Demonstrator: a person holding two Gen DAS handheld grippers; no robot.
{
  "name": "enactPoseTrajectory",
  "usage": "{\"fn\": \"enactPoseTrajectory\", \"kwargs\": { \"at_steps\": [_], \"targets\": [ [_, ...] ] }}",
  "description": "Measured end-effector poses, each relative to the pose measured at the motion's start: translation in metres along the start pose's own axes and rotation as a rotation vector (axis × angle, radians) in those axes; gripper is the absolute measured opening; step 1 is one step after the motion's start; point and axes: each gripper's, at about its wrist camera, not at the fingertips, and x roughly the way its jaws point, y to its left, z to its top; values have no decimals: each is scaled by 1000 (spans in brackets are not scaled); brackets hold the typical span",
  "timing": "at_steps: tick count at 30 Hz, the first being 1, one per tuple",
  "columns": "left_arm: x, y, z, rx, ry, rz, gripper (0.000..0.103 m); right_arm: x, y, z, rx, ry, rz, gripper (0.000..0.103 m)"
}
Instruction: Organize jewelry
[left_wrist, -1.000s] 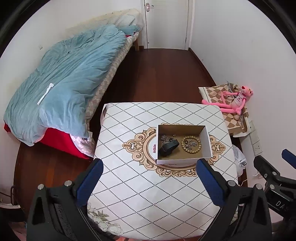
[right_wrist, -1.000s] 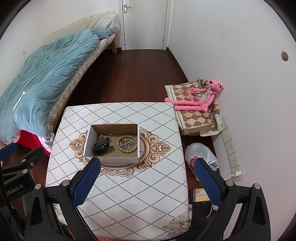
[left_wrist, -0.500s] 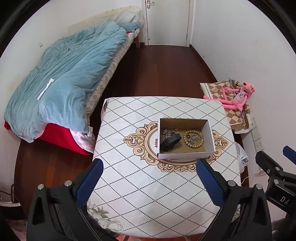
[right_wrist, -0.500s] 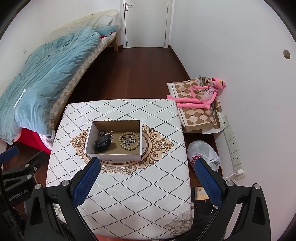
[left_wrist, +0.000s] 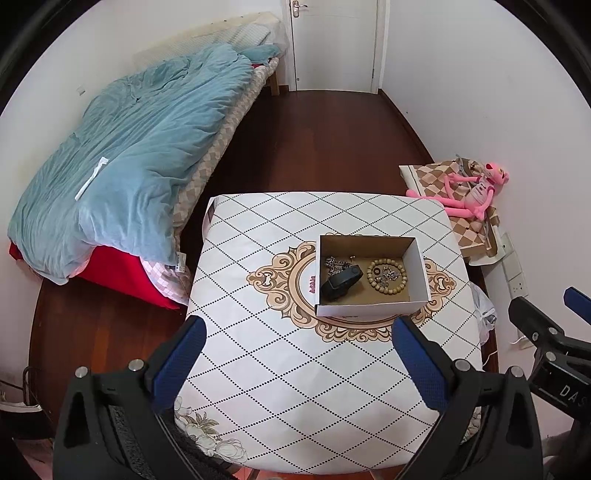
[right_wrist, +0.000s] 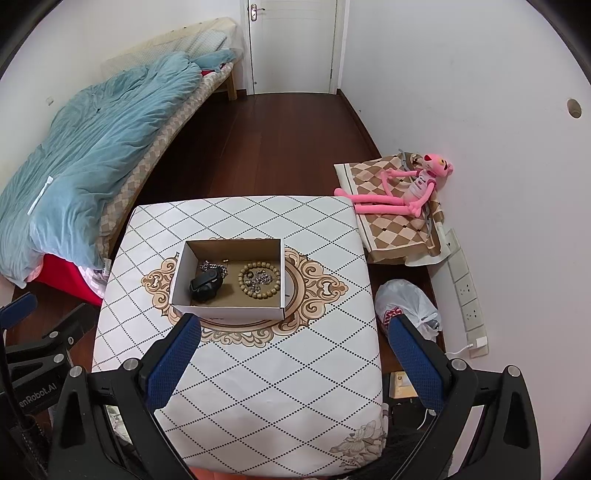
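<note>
Hidden or unclear: the near wall of the cardboard box (left_wrist: 369, 308) screens the front strip of its floor from you in both views. Inside, the small metal pieces lying within the ring of the wooden bead bracelet (left_wrist: 386, 276) are too small to identify, and the silver chain (left_wrist: 335, 264) is partly covered by the black wristband (left_wrist: 340, 283), which lies tilted across it. A tiny pale item near the box's far wall cannot be made out. The table's near edge is cut off behind your gripper bodies, and the lower left corner of the left view is dark and unreadable.

Your left gripper (left_wrist: 298, 343) has its jaws spread wide, the blue fingers (left_wrist: 181, 360) well apart. It holds nothing and touches nothing, hanging above the near part of the tablecloth (left_wrist: 266, 354). The box sits beyond the fingertips, closer to the right-hand finger.

Your right gripper (right_wrist: 293, 341) is likewise fully released and carries nothing. Its left finger (right_wrist: 173, 363) lines up in the picture with the box's (right_wrist: 227, 312) near left corner; whether it touches the cardboard cannot be told. Its right finger hangs past the table's right edge, above a white plastic bag (right_wrist: 406, 304) on the floor.

Task items: all the jewelry lies in the box, which rests on the ornate medallion at the middle of the table, with the wristband (right_wrist: 205, 285) and chain on the left and the bracelet (right_wrist: 259, 281) on the right.

Surroundings: a bed with a blue duvet (left_wrist: 129, 166) stands left, and a pink plush toy (right_wrist: 402, 192) lies on a checked cushion by the right wall.
</note>
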Motion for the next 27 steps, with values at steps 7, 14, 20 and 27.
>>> {"fn": "enactPoseTrajectory", "kwargs": {
  "at_steps": [7,14,20,27],
  "targets": [
    [-2,1,1,1,-5,0,102,0,2,0,-3,-1,4,102],
    [-7,-3,2,2,-12,0,102,-1,2,-1,-3,0,4,102],
    [-7,-4,0,2,-8,1,102,-1,1,-1,-3,3,5,102],
    [-7,-5,-1,4,-11,-4,102,-1,0,-2,-4,3,0,102]
  ]
}}
